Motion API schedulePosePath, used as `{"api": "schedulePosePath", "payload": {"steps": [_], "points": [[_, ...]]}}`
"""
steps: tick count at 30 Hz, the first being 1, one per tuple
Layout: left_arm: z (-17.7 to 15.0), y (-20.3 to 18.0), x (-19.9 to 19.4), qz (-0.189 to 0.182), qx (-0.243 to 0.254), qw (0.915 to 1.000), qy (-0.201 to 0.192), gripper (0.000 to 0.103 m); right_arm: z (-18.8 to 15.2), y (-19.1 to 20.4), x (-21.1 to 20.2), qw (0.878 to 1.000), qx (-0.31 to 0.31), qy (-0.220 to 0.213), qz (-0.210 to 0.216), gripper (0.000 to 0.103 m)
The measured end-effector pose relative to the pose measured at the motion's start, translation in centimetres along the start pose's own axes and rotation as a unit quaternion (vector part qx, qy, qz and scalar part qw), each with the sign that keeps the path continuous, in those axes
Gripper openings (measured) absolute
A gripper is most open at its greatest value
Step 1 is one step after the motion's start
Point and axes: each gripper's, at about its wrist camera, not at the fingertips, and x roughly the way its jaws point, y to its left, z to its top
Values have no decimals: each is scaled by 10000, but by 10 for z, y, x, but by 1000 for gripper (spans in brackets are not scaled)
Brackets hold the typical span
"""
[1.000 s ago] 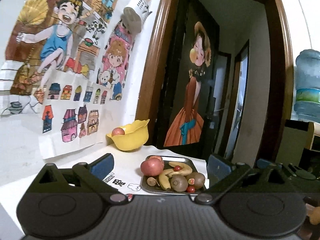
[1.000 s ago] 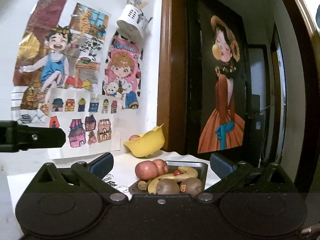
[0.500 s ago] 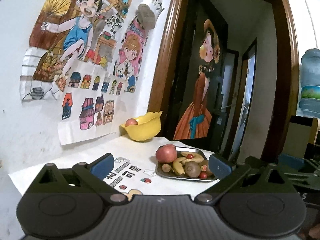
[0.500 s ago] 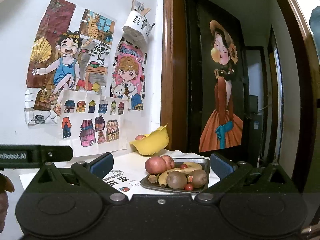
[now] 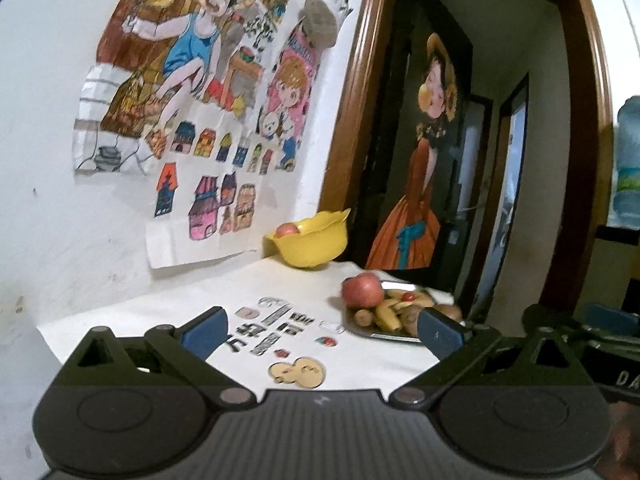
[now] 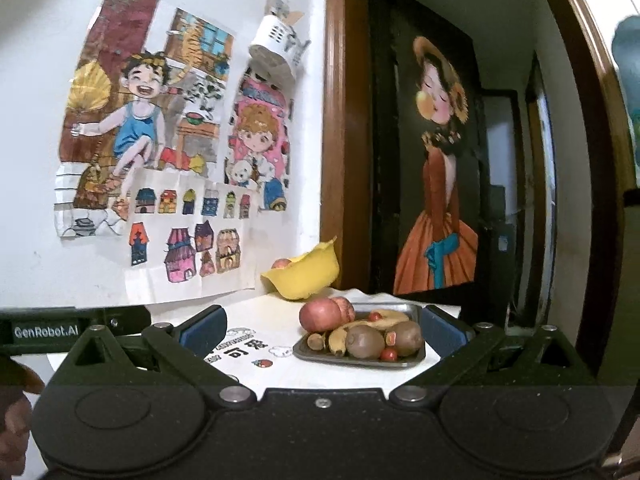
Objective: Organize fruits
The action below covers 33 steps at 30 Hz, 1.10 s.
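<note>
Fruit tray [image 6: 416,354] near table's right edge; both grippers [image 5: 320,330] [image 6: 322,330] wide, empty.

Each handheld unit has a black moulded body with two round recessed discs on its upper face and a ribbed or matte centre panel. Two black triangulated linkage arms run forward from silver pivot pins. The left tongs [image 5: 322,334] and the right tongs [image 6: 322,328] carry blue rectangular pads [image 5: 204,333] at the finger ends. A small silver screw sits at the centre of the right unit. The left unit's side bar, seen from the right wrist, bears white "GenRobot.AI" lettering [image 6: 46,331].
</note>
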Motion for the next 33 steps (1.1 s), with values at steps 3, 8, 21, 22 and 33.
{"api": "schedulePosePath", "payload": {"steps": [3,8,21,22,33], "points": [[-8,7,11,122,-6,9999,81,103,-12,1,5,9997,168,-18,-180,102],[-20,19,29,377,-12,9993,70,103,-28,3,21,9990,295,-19,-330,102],[-24,43,55,995,110,9948,194,103,-54,24,68,9963,482,654,-268,102],[-26,42,55,1031,78,9944,219,103,-56,25,69,9960,479,701,-274,102],[-46,26,59,1059,31,9942,164,103,-65,17,73,9976,262,636,-60,102]]}}
